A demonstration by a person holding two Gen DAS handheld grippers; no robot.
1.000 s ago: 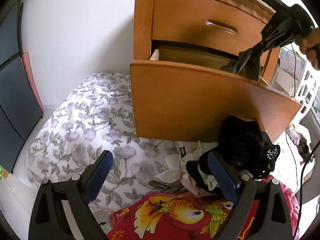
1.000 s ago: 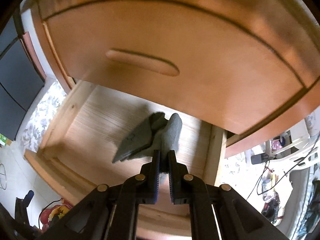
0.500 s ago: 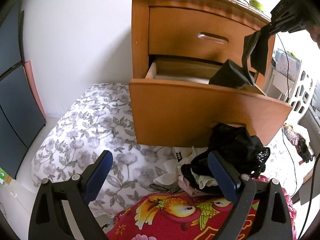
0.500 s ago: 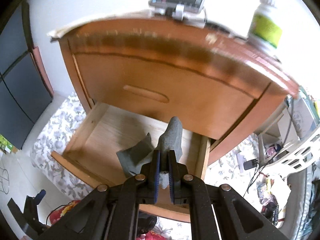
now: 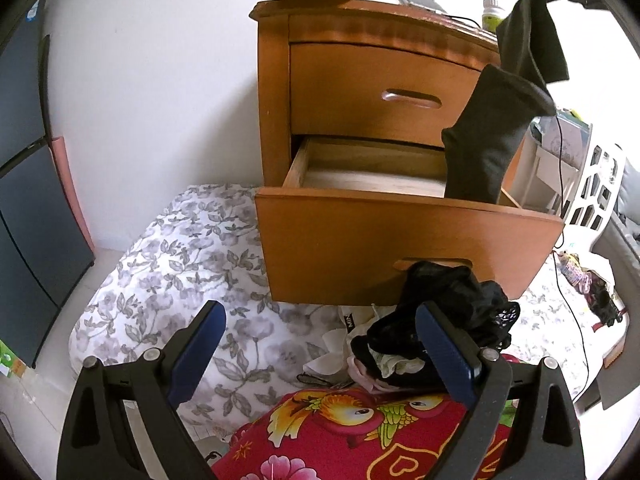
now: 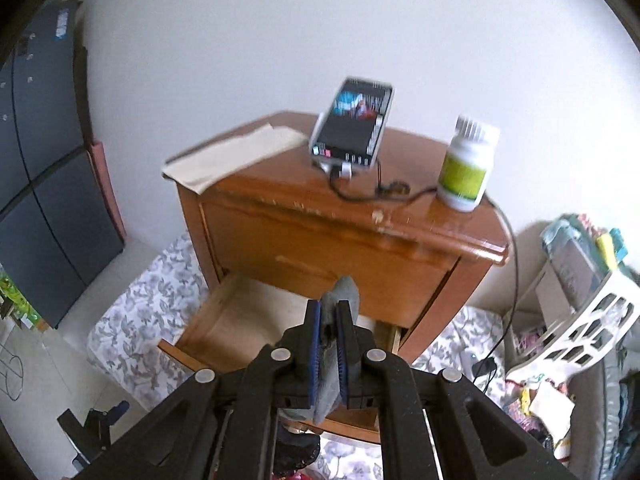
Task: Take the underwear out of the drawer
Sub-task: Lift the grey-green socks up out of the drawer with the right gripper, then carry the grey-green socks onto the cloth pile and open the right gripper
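Dark underwear (image 5: 486, 136) is hanging long-axis vertical from R gripper (image 6: 329, 344), jaws pinching its top, hem dangling over the open drawer (image 5: 404, 240). L gripper (image 5: 320, 344) is idling wide & empty, low by the clothes pile (image 5: 436, 320).

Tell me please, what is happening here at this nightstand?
A person works with two hand-held grippers at a wooden nightstand whose lower drawer stands pulled out. The right gripper is shut on a dark garment, which hangs above the drawer, its lower end just behind the drawer front. The left gripper is open and empty, low in front of the drawer, over a pile of underwear already lying on the floral bedding. What shows of the drawer's inside looks bare.
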